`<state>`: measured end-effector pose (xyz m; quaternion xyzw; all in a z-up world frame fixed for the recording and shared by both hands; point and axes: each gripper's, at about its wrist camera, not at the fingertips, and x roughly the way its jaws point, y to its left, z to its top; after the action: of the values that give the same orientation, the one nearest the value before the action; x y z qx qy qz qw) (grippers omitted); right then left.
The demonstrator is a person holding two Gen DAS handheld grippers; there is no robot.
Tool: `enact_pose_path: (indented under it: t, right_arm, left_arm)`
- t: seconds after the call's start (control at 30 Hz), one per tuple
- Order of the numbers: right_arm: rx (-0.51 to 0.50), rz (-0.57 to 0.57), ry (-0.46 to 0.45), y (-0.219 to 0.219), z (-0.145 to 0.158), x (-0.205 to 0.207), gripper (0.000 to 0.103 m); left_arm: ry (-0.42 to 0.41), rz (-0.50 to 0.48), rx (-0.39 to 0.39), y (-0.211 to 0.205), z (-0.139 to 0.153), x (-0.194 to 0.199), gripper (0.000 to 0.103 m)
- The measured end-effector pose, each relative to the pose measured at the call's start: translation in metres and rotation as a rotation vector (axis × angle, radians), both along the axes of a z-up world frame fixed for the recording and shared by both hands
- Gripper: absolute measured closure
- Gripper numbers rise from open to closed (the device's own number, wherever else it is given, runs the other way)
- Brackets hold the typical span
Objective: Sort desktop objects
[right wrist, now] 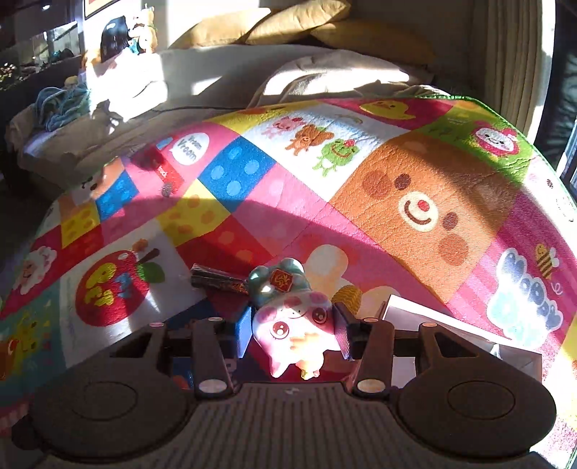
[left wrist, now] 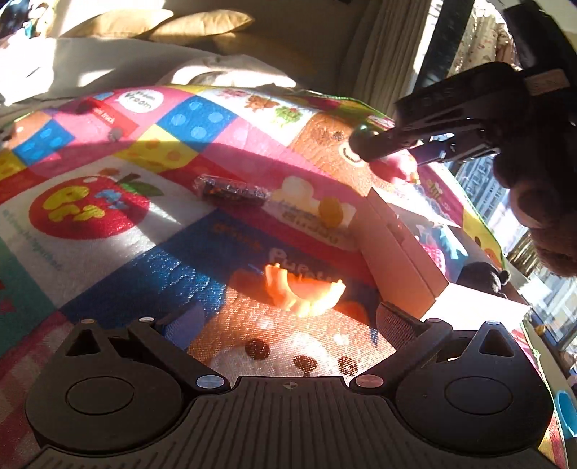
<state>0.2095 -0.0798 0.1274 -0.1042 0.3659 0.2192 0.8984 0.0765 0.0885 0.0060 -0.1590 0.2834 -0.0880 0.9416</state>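
Observation:
My right gripper [right wrist: 294,326] is shut on a pink and white cartoon figurine with a teal hat [right wrist: 294,317], held above the colourful play mat [right wrist: 414,173]. In the left wrist view the right gripper [left wrist: 425,144] hovers at the upper right over a white open box [left wrist: 400,249]. My left gripper [left wrist: 285,324] is open and empty, low over the mat, with an orange hair claw clip [left wrist: 304,292] lying just ahead of it. A dark wrapped packet [left wrist: 230,191] and a yellow round piece [left wrist: 330,211] lie further on the mat; the packet also shows in the right wrist view [right wrist: 216,279].
The white box shows at the right of the right wrist view [right wrist: 450,324]. A sofa with tan cushions [right wrist: 299,25] stands behind the mat. A curtain and window [left wrist: 393,47] are at the right. Strong sunlight and shadow cross the mat.

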Motion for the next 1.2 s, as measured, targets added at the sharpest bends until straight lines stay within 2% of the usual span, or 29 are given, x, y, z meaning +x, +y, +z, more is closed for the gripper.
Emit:
enact_pose_path:
  t: [0.13, 0.3, 0.4, 0.53, 0.63, 0.67, 0.7, 0.8, 0.9, 1.0, 1.03, 1.13, 1.2]
  right_arm:
    - [0.055, -0.01, -0.035, -0.057, 0.014, -0.078, 0.056]
    - [0.001, -0.11, -0.084, -0.106, -0.02, -0.15, 0.056]
    - [-0.049, -0.159, -0.093, -0.121, -0.054, -0.176, 0.056]
    - [-0.025, -0.192, -0.04, -0.136, -0.087, -0.188, 0.056]
    - [0.015, -0.198, -0.024, -0.144, -0.101, -0.192, 0.054]
    - [0.034, -0.203, -0.021, -0.147, -0.104, -0.193, 0.05]
    - [0.051, -0.211, -0.021, -0.15, -0.106, -0.194, 0.039]
    - [0.101, -0.251, -0.062, -0.157, -0.11, -0.202, 0.019]
    - [0.139, -0.283, -0.073, -0.16, -0.116, -0.205, 0.009]
    - [0.134, -0.297, -0.076, -0.158, -0.12, -0.205, 0.008]
    - [0.14, -0.294, -0.083, -0.157, -0.12, -0.205, 0.006]
    - [0.143, -0.287, -0.088, -0.157, -0.12, -0.205, 0.002]
    - [0.15, -0.289, -0.079, -0.158, -0.121, -0.203, 0.001]
  left_arm:
    - [-0.007, -0.014, 0.026, -0.005, 0.0, -0.002, 0.0]
    - [-0.004, -0.01, 0.062, -0.011, 0.001, -0.001, 0.0]
    - [-0.003, 0.009, 0.132, -0.02, 0.004, -0.001, 0.0]
    - [0.0, 0.019, 0.265, -0.039, 0.008, -0.001, 0.0]
    - [0.007, 0.022, 0.301, -0.046, 0.009, 0.002, 0.0]
    - [0.006, 0.029, 0.314, -0.048, 0.009, 0.005, 0.0]
    - [0.005, 0.038, 0.327, -0.05, 0.01, 0.008, 0.0]
    - [0.012, 0.075, 0.368, -0.052, 0.011, 0.019, 0.0]
    - [0.024, 0.094, 0.386, -0.053, 0.01, 0.028, 0.001]
    - [0.027, 0.072, 0.404, -0.06, 0.008, 0.035, 0.01]
    - [0.027, 0.058, 0.411, -0.063, 0.007, 0.036, 0.018]
    - [0.025, 0.036, 0.443, -0.071, 0.003, 0.041, 0.021]
    - [0.026, 0.03, 0.44, -0.071, 0.002, 0.044, 0.031]
